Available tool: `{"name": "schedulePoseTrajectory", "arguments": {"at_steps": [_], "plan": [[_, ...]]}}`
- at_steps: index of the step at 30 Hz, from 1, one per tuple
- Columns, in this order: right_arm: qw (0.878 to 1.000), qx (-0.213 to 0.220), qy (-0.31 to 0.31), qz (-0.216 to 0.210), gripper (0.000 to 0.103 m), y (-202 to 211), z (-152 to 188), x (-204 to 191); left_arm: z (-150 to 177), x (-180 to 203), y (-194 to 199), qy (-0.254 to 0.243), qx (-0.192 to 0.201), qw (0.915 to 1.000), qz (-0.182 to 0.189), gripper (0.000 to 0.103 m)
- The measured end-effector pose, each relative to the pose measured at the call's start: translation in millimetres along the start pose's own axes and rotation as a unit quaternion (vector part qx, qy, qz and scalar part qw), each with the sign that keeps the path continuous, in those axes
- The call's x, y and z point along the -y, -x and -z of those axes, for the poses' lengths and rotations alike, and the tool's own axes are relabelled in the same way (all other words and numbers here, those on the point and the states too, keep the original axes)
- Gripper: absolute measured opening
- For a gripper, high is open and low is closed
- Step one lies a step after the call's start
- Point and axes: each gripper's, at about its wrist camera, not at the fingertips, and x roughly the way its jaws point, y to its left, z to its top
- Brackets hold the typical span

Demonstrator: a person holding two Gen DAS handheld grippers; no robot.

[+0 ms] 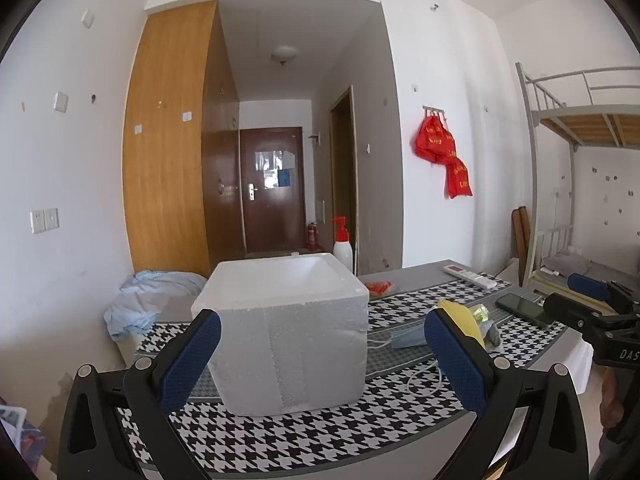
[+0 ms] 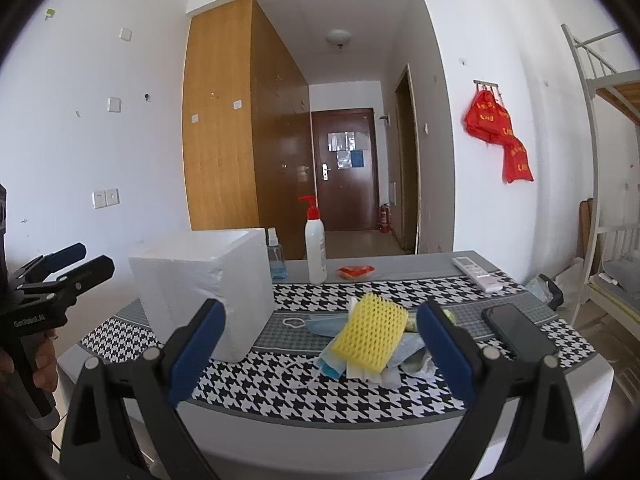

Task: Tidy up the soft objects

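Sponge (image 2: 372, 332) atop loose masks (image 2: 320, 326); both tools spread, empty. Risk: right tool (image 2: 320, 344) snags mask loops, dragging pile.

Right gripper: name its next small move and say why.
Probably ease the right gripper forward and down until its open jaws straddle the yellow sponge. The sponge sits on top of the soft pile, right ahead, nothing is held yet, and the open foam box waits to its left.

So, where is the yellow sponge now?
In the right wrist view the yellow sponge lies on the pile of soft things, right of the white foam box and left of the black phone.
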Motion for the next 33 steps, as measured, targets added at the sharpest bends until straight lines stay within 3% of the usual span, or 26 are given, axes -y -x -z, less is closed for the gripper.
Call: {"name": "schedulePoseTrajectory", "arguments": {"at_steps": [33], "plan": [[1.000,0.002,0.014,0.003,0.098,-0.9,-1.5,-1.5,-0.9,-5.0,-5.9,0.011,-0.014,0.9998,-0.007,0.102]]}}
